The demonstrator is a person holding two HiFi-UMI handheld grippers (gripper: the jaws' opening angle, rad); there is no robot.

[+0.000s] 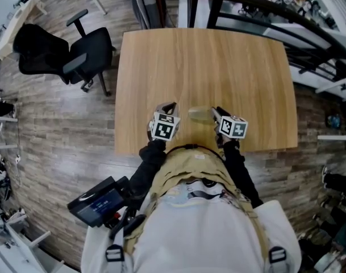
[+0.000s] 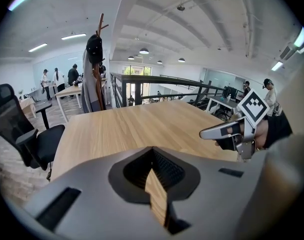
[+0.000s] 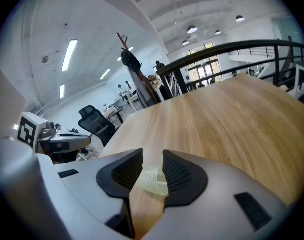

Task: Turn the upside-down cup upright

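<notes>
Head view, left to right: black office chair (image 1: 76,56) at 10 o'clock off the bench (image 1: 218,61), standing on the plank floor (image 1: 53,135), apart from the bench edge; same chair sits at 9 o'clock in the left gripper view; coat rack (image 2: 96,59) with dark garments hung on it at 11 o'clock there, past the bench's far-left corner; people (image 2: 56,76) standing by a desk well behind it.

Screen unit (image 1: 98,201) at 7 o'clock by the person's hip; display lit blue, print too small to read.

left tongs (image 1: 168,107) at the bench's 6 o'clock edge, a little left of centre; closed, tips meeting, nothing between them; only bench grain shows through the slit behind the tips; marker cube (image 1: 164,128) on top carries a black-and-white square pattern, no lettering.

cup (image 1: 199,114): translucent, pale yellow, between the two tongs, just beside the right tongs' tips at their 9 o'clock; blurred, so cannot tell whether its mouth is up or down.

right tongs (image 1: 216,112): spread wide; its own view shows a curved piece of the cup in the gap between the pads; cannot tell that either pad presses on it; second marker cube, same kind of pattern.

Black railing (image 1: 258,7) runs past the bench's far edge from 12 to 2 o'clock; cluttered desks behind it, nothing legible.
</notes>
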